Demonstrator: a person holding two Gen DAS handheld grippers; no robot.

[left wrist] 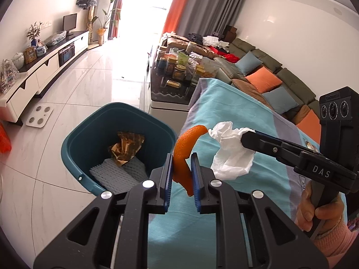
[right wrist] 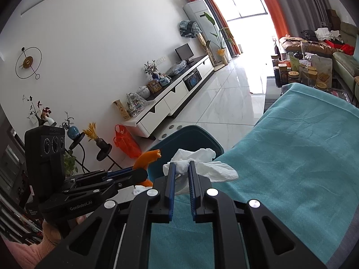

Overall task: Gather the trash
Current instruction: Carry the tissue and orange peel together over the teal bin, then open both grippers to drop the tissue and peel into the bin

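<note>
Beside the teal plastic bin [left wrist: 76, 139]: both pieces of trash lifted, neither dropped yet.
Bin already holds a crumpled brown wrapper [left wrist: 126, 146] and grey foam sheets [left wrist: 116, 174]. Left claw [left wrist: 181, 157] is clenched on a curled orange peel [left wrist: 182, 148], near the bin's rim; right claw [right wrist: 180, 168] is clenched on a crumpled white tissue [right wrist: 202, 163] over the teal-cloth surface [right wrist: 291, 157]. Surface looks otherwise cleared.

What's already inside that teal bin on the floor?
In the teal bin: a crumpled brown-gold wrapper lying on grey foam netting. The bin's near wall and the left gripper hide the remaining bottom.
</note>
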